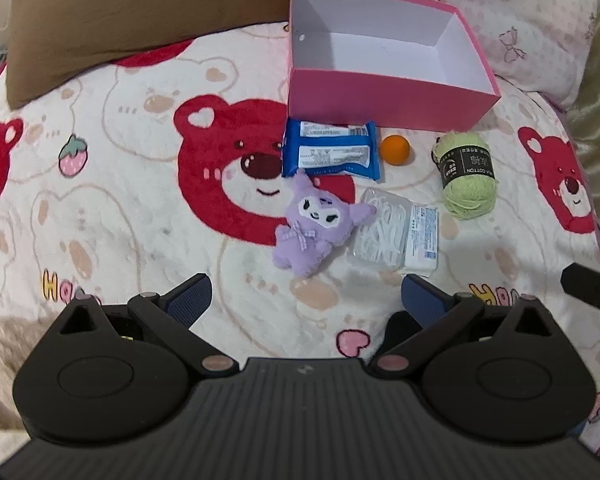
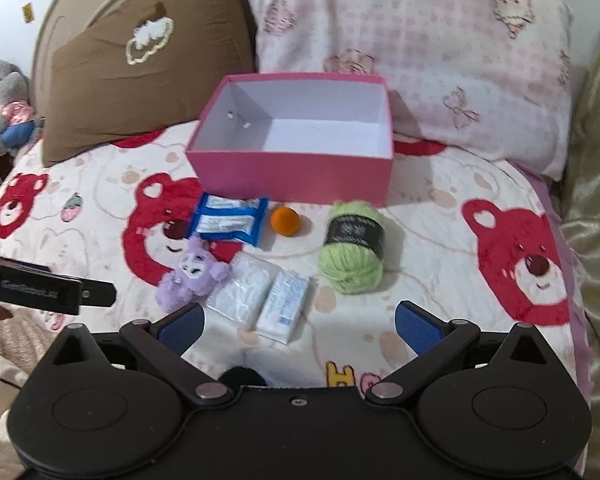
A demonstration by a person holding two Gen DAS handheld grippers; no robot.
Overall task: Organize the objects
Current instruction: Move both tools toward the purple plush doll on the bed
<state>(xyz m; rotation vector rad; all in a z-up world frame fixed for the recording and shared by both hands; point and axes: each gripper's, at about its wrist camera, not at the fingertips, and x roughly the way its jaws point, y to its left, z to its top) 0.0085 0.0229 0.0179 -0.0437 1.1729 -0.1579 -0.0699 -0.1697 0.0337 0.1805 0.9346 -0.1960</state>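
Left gripper (image 1: 306, 294): jaws apart, holding nothing, hovering over the bear-print fleece blanket (image 1: 140, 208) on the bed.
Right gripper (image 2: 298, 322): jaws apart, holding nothing; its tip shows at the right edge of the left wrist view.
Target container: open pink cardboard box with white inside (image 1: 384, 100), nothing in it, at the far side of the blanket against the pillows.
Loose things: all lie between the jaws and the box.
Nearest to left jaws: small purple plush toy (image 1: 316, 224), straight ahead and slightly left of centre, its long axis tilted across the view.
Nearest to right jaws: clear plastic packet of white floss picks (image 2: 244, 290) and the white-and-blue wrapped pack (image 2: 284, 306) touching it, just ahead, long axes running diagonally away.
Further row: blue foil snack packet (image 1: 330, 152), small orange ball (image 1: 396, 150), light green ball of yarn with black band (image 1: 466, 176), all near the box's front wall.
Judgement: the plush suits the left gripper, the yarn the right; every pick calls for a forward carry to the box.
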